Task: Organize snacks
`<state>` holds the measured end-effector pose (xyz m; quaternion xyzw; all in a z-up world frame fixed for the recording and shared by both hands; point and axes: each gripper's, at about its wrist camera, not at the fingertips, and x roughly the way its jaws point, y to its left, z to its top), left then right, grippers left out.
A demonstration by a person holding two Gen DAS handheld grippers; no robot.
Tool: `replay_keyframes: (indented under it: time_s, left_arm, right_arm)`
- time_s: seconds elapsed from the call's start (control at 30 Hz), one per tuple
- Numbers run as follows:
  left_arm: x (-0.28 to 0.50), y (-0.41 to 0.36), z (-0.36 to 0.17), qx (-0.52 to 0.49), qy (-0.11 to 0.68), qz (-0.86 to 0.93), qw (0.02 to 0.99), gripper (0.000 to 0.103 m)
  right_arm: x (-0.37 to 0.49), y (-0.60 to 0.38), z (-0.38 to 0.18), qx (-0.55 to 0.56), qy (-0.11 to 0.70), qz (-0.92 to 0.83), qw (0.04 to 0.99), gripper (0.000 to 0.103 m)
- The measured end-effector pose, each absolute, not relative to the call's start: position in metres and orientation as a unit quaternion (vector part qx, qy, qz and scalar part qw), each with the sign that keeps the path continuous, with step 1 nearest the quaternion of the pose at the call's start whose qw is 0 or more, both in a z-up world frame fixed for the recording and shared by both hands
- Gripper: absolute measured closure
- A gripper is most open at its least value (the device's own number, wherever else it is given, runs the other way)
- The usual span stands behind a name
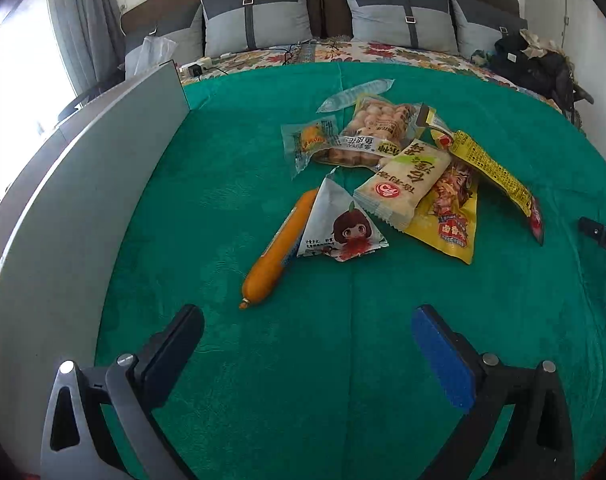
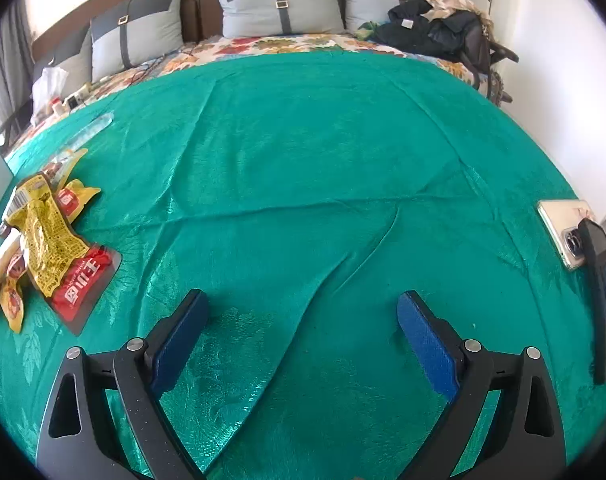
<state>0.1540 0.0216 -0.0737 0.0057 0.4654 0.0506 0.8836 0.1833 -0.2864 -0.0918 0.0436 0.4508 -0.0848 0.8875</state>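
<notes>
Left gripper (image 1: pixel 307 322) hangs with jaws spread wide and empty over the green bedspread (image 1: pixel 223 360), aimed at an orange sausage (image 1: pixel 281 248) fronting the snack pile (image 1: pixel 403 168), likely the first pick. Right gripper (image 2: pixel 303 312), equally spread and empty, faces bare cloth; the snacks lie far left.

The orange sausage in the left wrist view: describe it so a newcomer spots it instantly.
On the green bedspread lies a pile of snack packets. The orange sausage lies at its near-left edge, beside a white triangular packet showing a cartoon girl. It is the only plain tube-shaped item.
</notes>
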Motion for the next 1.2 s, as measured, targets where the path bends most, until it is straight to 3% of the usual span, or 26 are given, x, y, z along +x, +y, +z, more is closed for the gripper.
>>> replay_keyframes:
  time_s: [0.13,1.2]
  left_arm:
    - [0.158,0.035,-0.089,-0.048,0.457,0.068,0.885,0.000]
    - [0.156,0.034,-0.091,-0.046,0.456,0.080,0.885,0.000]
  right_arm:
    - [0.183,-0.286,-0.092,0.043,0.451,-0.085,0.888,0.006]
    - [0.183,-0.287,-0.092,0.043,0.451,-0.085,0.888,0.006]
